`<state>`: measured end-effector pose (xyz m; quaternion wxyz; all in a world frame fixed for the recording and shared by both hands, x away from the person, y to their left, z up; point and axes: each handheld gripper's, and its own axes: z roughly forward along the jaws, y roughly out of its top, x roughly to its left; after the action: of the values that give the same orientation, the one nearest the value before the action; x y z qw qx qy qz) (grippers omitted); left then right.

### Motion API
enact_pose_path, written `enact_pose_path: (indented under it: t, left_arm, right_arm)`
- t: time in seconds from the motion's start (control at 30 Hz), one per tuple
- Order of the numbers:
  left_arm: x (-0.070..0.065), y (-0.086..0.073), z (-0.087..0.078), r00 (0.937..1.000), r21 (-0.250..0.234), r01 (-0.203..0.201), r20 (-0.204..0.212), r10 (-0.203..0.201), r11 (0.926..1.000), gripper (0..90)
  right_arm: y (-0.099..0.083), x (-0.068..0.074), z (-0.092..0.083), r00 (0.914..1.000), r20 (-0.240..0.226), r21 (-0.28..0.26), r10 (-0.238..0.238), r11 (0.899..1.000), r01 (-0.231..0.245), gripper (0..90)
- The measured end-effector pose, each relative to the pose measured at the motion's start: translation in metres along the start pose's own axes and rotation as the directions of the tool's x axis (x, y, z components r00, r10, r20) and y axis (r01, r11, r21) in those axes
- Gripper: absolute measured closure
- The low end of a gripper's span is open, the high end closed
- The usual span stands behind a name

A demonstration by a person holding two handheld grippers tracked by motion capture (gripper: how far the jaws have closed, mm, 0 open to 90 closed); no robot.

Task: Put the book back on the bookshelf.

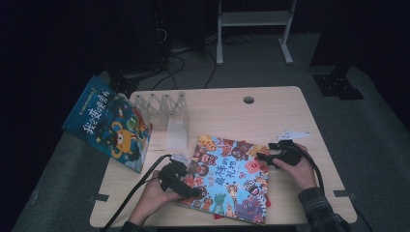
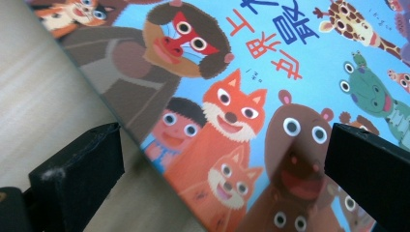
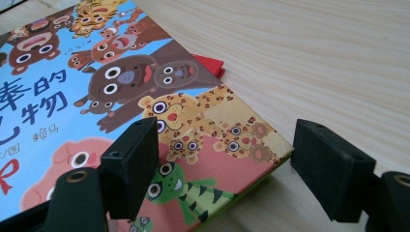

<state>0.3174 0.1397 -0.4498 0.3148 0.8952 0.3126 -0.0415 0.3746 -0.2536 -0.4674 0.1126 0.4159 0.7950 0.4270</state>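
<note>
From above, a picture book with animals on its cover is seen lying flat near the front edge of the desk, a red thing peeking out from under it. The left gripper is held at the book's left edge, the right gripper at its right corner. A second book leans off the left edge of the desk beside a clear rack.

In the left gripper view the jaws are spread wide – the book's edge lies between them, nothing gripped.

In the right gripper view the jaws are parted wide around the book's corner – the pads are not pressed on it
</note>
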Motion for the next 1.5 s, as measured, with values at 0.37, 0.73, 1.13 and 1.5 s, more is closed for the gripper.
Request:
enact_pose_path:
  t: [0.37, 0.73, 1.13, 1.5]
  left_arm:
    - [-0.008, -0.008, -0.003, 0.9999, 0.031, 0.01, 0.005, -0.011, 0.9995, 0.0]
    - [-0.004, -0.015, -0.006, 0.9996, 0.009, 0.024, 0.014, -0.024, 0.9997, 0.0]
    - [0.013, -0.005, -0.005, 0.999, -0.011, 0.045, -0.006, -0.045, 0.9989, 0.0]
    - [0.014, -0.003, 0.0, 0.9982, -0.021, 0.057, 0.02, -0.056, 0.9982, 0.0]
  right_arm:
    - [-0.004, 0.012, -0.004, 0.9997, -0.013, 0.01, -0.021, 1.0, 0.022, 24.9]
    - [-0.008, 0.022, -0.007, 0.9991, -0.026, 0.008, -0.033, 0.999, 0.033, 24.8]
    - [-0.012, 0.022, -0.014, 0.999, 0.013, -0.008, -0.043, 0.999, 0.043, 30.4]
    - [-0.028, 0.038, -0.051, 0.9936, 0.011, -0.02, -0.112, 0.993, 0.113, 53.6]
